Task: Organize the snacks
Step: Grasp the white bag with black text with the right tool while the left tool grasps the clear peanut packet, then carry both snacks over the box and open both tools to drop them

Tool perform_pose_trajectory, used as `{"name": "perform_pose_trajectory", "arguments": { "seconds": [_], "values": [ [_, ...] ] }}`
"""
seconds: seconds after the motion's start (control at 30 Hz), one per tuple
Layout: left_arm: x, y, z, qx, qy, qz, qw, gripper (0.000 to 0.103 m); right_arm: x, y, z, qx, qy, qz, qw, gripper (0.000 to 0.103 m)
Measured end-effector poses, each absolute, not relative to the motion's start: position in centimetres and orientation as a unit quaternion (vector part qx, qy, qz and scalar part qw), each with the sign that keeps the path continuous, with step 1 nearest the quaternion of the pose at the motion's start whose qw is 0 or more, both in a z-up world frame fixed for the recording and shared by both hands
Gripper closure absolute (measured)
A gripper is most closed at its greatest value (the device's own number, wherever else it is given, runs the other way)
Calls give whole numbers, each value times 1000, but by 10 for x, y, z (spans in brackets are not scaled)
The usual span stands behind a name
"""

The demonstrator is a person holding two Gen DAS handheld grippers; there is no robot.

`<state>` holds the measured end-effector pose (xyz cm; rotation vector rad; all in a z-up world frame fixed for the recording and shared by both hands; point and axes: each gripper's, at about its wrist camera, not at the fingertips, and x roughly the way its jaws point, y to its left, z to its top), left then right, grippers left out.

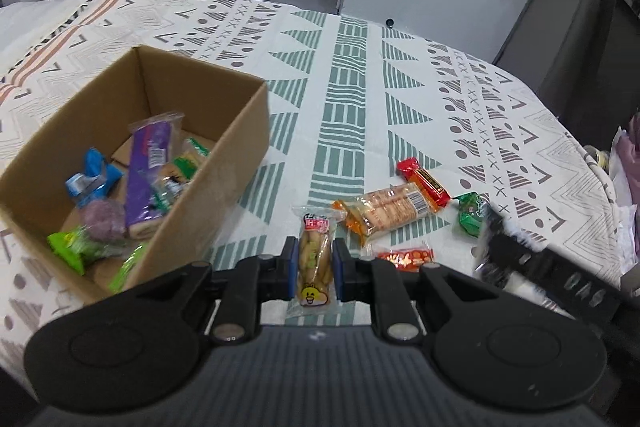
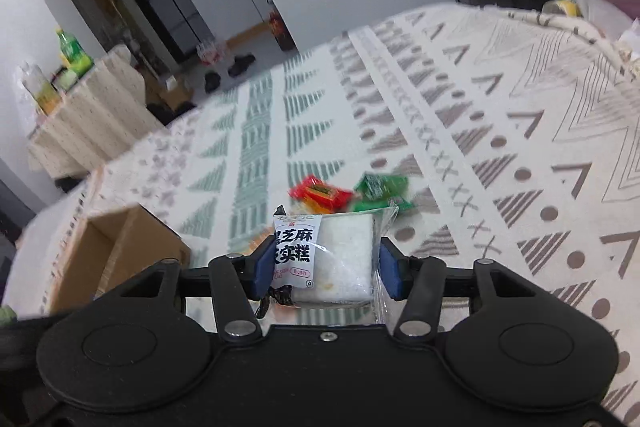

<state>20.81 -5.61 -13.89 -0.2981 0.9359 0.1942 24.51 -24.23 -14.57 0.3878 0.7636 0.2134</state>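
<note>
Left tongs (image 1: pixel 312 269) clamp a clear-wrapped biscuit packet (image 1: pixel 314 259); cardboard box (image 1: pixel 244 147) at 10 o'clock. Right tongs (image 2: pixel 326 269) clamp a white sesame cake packet (image 2: pixel 324 259).

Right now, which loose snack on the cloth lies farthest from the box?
The green-wrapped snack, right of the red bar and cracker pack.

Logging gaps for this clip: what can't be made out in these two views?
- Cardboard box, right wrist view: contents hidden by its near wall and the gripper body.
- Red packet and green packet, right wrist view: motion blur; print unreadable.
- Right gripper, left wrist view: blurred; its held white cake packet unrecognisable.
</note>
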Motion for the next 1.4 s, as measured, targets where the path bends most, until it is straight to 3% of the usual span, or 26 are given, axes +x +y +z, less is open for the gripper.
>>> {"name": "perform_pose_trajectory", "arguments": {
  "seconds": [0.9, 1.4],
  "values": [
    [164, -7, -65, -163, 395, 34, 904, 87, 195, -198, -67, 202, 325, 113, 917, 52],
    [153, 58, -49, -185, 376, 38, 907, 87, 192, -139, -52, 176, 325, 143, 918, 52]
  ]
}}
